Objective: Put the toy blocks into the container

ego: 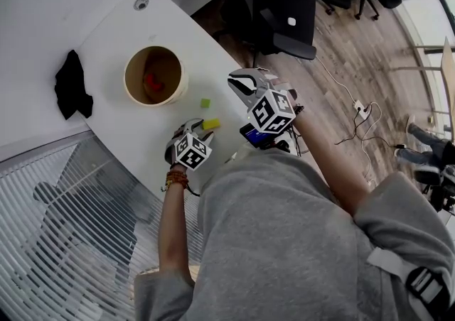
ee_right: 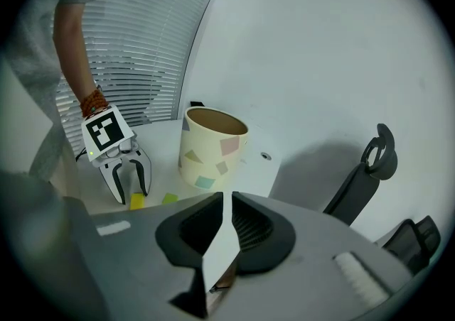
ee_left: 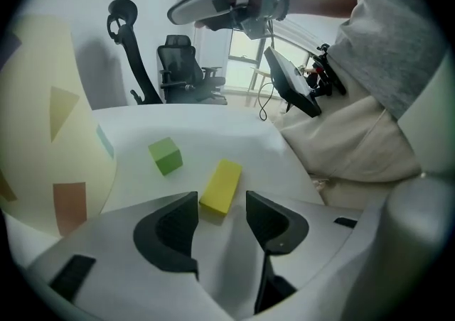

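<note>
Black crumpled cloth (ego: 71,85): far left on the white table (ego: 114,35), well apart from the blocks, and I'd leave it alone.
Round cream paper container with coloured patches (ego: 155,74): upright to the right of the cloth, with its mouth open. A red toy block (ego: 152,84) already lies inside.
Small green cube (ego: 205,103): on the table right of the container, apart from it and not yet put in.
Yellow oblong block (ee_left: 220,186): on the table nearer the person than the green cube, just ahead of the left gripper's tips and roughly in line with the gap. Nothing touches it.
Left gripper (ee_left: 220,204): jaws spread wide, pointed steeply down at the yellow oblong block, with nothing between the pads yet.
Step in hand (my judgement): picking up the yellow oblong block.
Doing it well: lower until the pads flank the block's two long sides. Centre it, then close across the narrow width so it cannot twist out. Lift above the rim before carrying it left, and release only over the mouth.
Right gripper (ee_right: 225,199): held above the table's right side, jaws pressed almost together with nothing in them. It is best kept out of the left gripper's path.
Count, blocks: three, one red inside, one green and one yellow outside.
Count, container: one.
Count, cloth: one.
Count, grippers: two.
</note>
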Available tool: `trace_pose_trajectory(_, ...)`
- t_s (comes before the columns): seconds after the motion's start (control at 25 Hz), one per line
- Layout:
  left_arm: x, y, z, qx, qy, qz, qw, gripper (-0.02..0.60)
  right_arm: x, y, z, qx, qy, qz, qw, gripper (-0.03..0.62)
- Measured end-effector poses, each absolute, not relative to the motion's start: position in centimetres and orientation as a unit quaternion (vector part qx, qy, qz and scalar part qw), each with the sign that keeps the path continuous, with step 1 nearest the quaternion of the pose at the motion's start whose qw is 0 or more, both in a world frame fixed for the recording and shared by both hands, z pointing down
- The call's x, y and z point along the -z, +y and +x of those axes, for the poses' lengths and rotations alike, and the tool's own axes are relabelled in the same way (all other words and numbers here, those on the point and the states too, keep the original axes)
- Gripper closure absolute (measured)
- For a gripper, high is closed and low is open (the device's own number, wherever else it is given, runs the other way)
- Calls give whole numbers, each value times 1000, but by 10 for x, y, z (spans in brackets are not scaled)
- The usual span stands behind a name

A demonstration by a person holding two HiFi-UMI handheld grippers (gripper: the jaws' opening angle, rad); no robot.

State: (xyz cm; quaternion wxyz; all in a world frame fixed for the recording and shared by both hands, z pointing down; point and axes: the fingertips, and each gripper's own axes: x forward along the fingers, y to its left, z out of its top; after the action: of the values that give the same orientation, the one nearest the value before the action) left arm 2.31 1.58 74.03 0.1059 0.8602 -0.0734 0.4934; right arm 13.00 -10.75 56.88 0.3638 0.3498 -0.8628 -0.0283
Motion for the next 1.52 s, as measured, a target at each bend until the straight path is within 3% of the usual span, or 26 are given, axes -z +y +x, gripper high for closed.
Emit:
trace_pose_trajectory(0.28, -742, 7, 20, -481, -89, 863, 126, 378, -569, -107, 124, 26, -865, 347, 363, 545)
trace_pose_trajectory(0.48, -742, 3, 19, -472, -119, 862, 141, 421, -570, -103, 123, 25, -865, 344, 364, 545)
trace_pose_trajectory(1.52, -704, 7, -10, -398, -218, 870, 193, 440, -575, -90, 112, 8, -871, 338, 357, 545)
